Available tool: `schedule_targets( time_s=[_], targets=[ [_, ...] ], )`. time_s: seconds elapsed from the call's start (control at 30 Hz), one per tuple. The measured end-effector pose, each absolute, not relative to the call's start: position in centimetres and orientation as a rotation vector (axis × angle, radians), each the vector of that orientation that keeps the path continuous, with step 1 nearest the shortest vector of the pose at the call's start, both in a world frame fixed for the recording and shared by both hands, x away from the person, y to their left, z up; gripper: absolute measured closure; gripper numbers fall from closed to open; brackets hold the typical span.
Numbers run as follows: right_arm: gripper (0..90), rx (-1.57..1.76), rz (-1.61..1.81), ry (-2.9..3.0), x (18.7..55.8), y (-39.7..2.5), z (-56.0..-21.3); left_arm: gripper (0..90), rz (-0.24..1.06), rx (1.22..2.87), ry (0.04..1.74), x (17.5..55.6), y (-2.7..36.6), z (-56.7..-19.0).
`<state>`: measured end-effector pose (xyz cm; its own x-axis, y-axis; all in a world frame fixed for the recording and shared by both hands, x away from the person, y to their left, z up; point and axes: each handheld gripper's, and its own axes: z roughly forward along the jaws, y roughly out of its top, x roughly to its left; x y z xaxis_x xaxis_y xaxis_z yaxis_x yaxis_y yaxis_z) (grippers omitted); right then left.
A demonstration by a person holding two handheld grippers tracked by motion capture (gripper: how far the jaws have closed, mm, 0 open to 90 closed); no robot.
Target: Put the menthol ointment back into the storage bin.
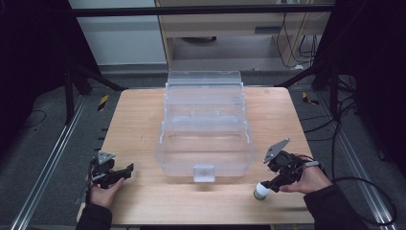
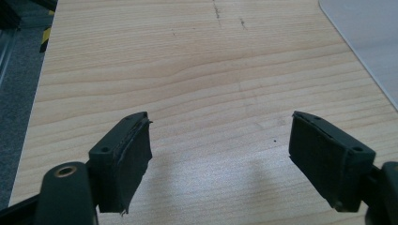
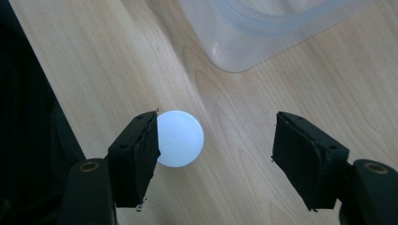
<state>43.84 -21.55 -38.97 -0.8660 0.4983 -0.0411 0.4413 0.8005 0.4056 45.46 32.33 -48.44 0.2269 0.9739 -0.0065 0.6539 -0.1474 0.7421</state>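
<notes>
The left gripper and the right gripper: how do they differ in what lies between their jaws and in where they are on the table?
The left gripper has only bare wooden table between its jaws, while the right gripper has a small white-capped bottle beside one jaw. The left gripper is near the table's front left, apart from the clear plastic box; the right is front right. Both are open and hand-held.

Pale wood-grained counter [image 1: 143, 120]; clear box [image 1: 205, 143]; white-capped green bottle [image 1: 260, 192] beside the black right claw [image 1: 274, 184].

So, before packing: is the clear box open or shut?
Open: the clear box has its lid tipped back behind it, leaving the inside uncovered.
</notes>
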Motion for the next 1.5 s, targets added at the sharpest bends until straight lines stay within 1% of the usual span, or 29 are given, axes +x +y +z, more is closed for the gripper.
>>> schedule_targets(
  time_s=[0.23,0.53,0.97,1.33,1.5],
  targets=[
    [33.9,0.699,0.536,2.882,43.7,-21.0,-39.6,20.7,0.661,1.880,1.495,45.5,32.4,-48.4],
    [34.1,0.668,0.477,2.940,43.5,-20.3,-41.0,20.7,0.659,1.881,1.498,45.5,32.4,-48.4],
    [40.4,0.606,0.375,3.002,43.5,-19.5,-42.6,21.5,0.651,1.893,1.494,45.5,32.4,-48.4],
    [47.9,0.614,0.312,3.047,44.1,-19.0,-43.4,21.8,0.654,1.899,1.495,45.6,32.4,-48.5],
    [48.6,0.628,0.305,3.062,44.3,-19.0,-43.4,21.9,0.654,1.904,1.491,45.6,32.3,-48.5]
  ],
)
